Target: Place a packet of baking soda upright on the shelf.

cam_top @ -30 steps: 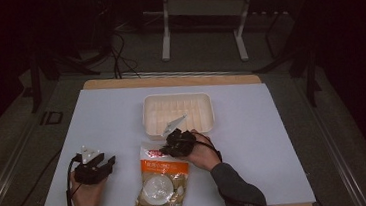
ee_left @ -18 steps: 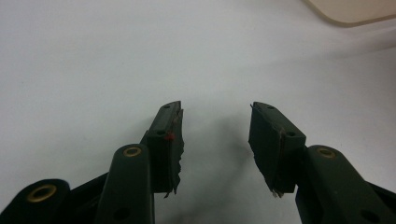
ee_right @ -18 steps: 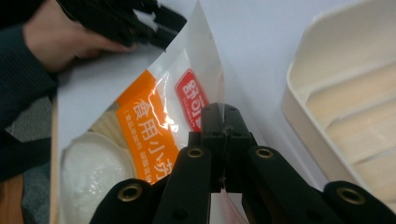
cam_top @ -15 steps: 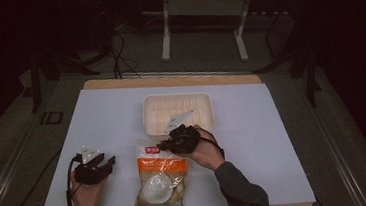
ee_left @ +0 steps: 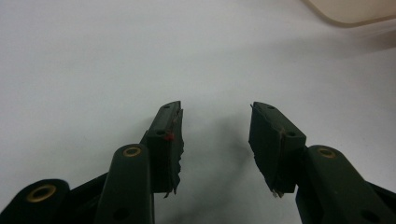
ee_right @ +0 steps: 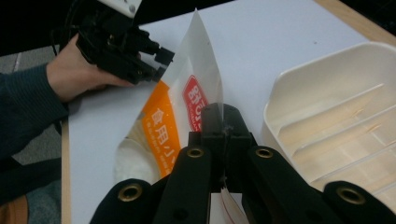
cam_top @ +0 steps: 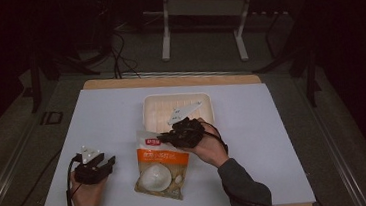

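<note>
An orange and white food bag [cam_top: 159, 168] lies near the table's front edge, its clear lower part showing white contents. My right gripper [cam_top: 166, 137] is shut on the bag's top edge and holds that edge a little off the table while the lower end stays down. In the right gripper view the jaws [ee_right: 223, 119] pinch the sealed rim of the bag [ee_right: 187, 93], which stands up in a point. My left gripper [cam_top: 110, 161] rests low at the left, apart from the bag. Its jaws [ee_left: 215, 126] stand open over bare table.
A white ribbed tray [cam_top: 157, 110] sits just behind the bag at mid-table; its rim [ee_right: 327, 107] is close to my right jaws and its corner [ee_left: 345, 9] shows far off. The pale table [cam_top: 274, 140] has a wooden edge.
My right gripper has risen and drawn the bag's top edge up with it, toward the tray. The left gripper has stayed where it was.
</note>
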`<action>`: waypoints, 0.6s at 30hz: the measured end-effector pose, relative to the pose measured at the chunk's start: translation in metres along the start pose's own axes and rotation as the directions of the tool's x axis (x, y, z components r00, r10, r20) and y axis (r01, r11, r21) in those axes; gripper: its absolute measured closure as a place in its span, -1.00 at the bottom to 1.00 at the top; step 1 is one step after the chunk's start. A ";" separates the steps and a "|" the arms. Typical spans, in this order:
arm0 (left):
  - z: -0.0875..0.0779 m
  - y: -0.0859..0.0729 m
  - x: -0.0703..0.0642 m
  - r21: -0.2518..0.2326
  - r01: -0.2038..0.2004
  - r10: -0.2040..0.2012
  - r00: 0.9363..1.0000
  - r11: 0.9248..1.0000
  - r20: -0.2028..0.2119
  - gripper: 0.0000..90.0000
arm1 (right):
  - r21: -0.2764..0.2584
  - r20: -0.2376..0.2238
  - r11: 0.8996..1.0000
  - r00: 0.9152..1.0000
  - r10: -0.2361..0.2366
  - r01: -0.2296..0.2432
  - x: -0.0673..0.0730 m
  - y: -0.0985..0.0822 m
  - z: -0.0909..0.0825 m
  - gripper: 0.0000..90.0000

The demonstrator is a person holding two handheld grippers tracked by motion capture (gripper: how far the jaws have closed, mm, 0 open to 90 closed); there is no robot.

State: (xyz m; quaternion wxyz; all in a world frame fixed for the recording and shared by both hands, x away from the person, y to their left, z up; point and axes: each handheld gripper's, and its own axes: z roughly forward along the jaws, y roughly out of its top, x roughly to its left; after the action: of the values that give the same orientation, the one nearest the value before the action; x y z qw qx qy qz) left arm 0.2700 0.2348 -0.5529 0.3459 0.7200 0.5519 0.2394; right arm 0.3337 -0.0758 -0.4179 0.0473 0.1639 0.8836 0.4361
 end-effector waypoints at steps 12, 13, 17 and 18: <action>0.000 0.000 0.000 0.001 0.000 0.000 1.000 1.000 0.000 0.20 | -0.054 -0.045 0.996 0.996 0.074 -0.076 0.000 0.009 -0.020 1.00; 0.000 0.000 0.000 0.001 0.000 0.000 1.000 1.000 0.000 0.20 | -0.054 -0.045 0.996 0.996 0.074 -0.076 0.000 0.009 -0.020 1.00; 0.000 0.000 0.000 0.002 -0.001 0.001 1.000 1.000 -0.001 0.20 | -0.089 -0.080 0.989 0.990 0.112 -0.119 -0.003 0.008 -0.026 1.00; 0.000 0.000 0.000 0.002 -0.001 0.001 1.000 1.000 -0.001 0.20 | -0.096 -0.084 0.987 0.989 0.119 -0.127 -0.004 0.008 -0.027 1.00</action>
State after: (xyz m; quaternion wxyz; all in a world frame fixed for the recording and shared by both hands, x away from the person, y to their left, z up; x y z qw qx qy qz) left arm 0.2699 0.2347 -0.5527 0.3448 0.7204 0.5521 0.2393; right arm 0.3328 -0.0931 -0.3951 -0.0062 0.1982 0.8499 0.4882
